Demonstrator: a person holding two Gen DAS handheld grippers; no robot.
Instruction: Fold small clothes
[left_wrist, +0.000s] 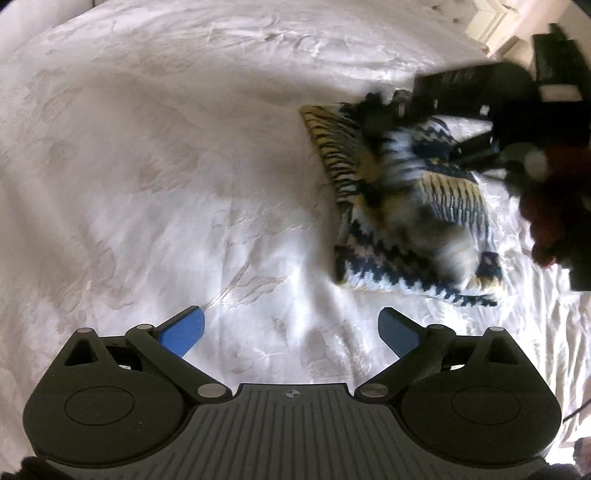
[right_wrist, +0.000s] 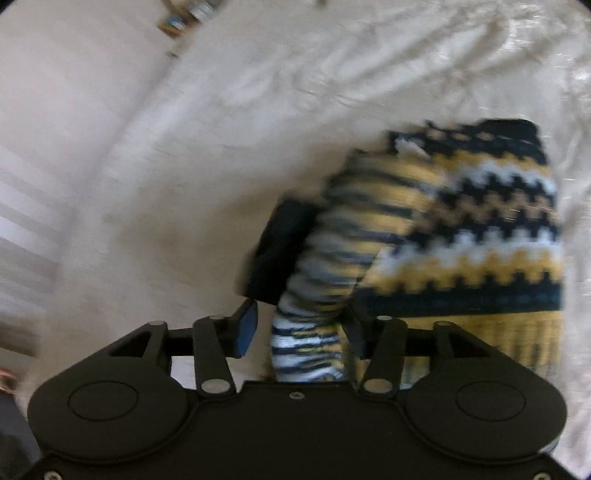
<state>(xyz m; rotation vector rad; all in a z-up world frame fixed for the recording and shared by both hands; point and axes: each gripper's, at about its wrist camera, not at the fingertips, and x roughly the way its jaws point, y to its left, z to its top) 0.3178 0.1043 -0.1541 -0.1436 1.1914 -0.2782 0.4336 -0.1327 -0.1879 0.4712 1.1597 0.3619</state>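
A small knitted sweater (left_wrist: 406, 221) with navy, yellow and white zigzag bands lies on the white bedspread (left_wrist: 184, 166), to the right in the left wrist view. My left gripper (left_wrist: 291, 317) hovers open over bare bedspread in front and to the left of it, with nothing between its blue pads (left_wrist: 183, 332). In the right wrist view the sweater (right_wrist: 480, 221) fills the right side, blurred. Its striped sleeve (right_wrist: 310, 332) runs down between the jaws of my right gripper (right_wrist: 301, 314). A gap shows between the left pad (right_wrist: 245, 328) and the sleeve, so the jaws stand open around it.
The right gripper's black body (left_wrist: 480, 88) and a person's dark red sleeve (left_wrist: 554, 206) hang over the sweater's far right side. Pale furniture (left_wrist: 491, 22) stands beyond the bed at top right. The bed's edge (right_wrist: 122, 122) drops off at the left in the right wrist view.
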